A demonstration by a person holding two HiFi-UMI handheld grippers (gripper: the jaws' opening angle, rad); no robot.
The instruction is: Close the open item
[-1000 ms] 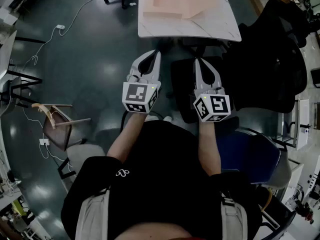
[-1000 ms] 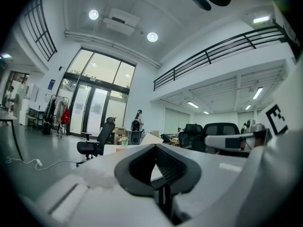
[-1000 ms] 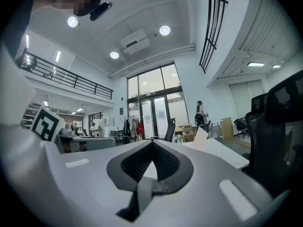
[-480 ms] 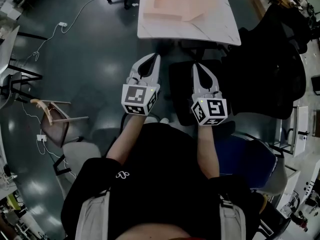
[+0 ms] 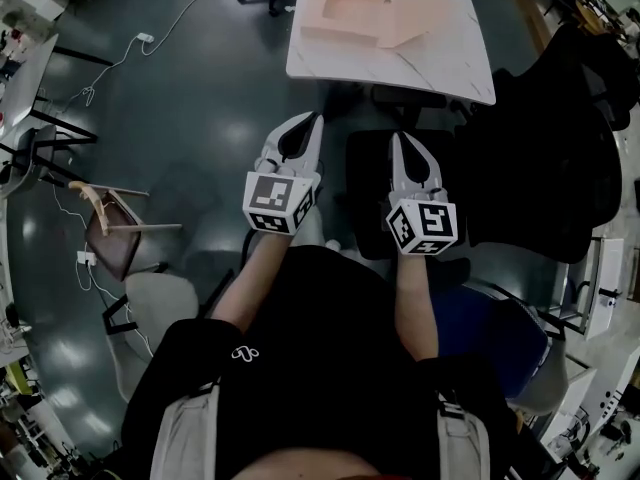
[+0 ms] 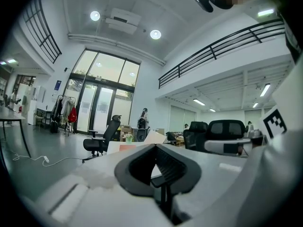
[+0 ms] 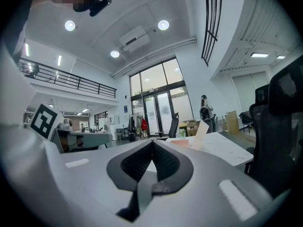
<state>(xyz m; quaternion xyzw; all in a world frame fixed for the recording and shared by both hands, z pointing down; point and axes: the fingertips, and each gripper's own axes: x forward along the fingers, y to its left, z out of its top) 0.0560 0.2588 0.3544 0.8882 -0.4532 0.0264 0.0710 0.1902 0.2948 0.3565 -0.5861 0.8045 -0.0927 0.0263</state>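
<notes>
Pressing together with nothing between them, the jaws of the left gripper (image 5: pixel 314 120) and the right gripper (image 5: pixel 396 140) point toward a white surface (image 5: pixel 440 68). On the far part of that surface sits a pink box (image 5: pixel 345 3), its lid (image 5: pixel 412 13) swung open. Both grippers hang short of the surface's near edge, the right one over a black chair (image 5: pixel 370 193) drawn up to it.

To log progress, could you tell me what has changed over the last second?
Only the view shifted: the table with the open box sits slightly lower and farther right. The left gripper and right gripper remain shut, empty, short of the table; the box is untouched.
</notes>
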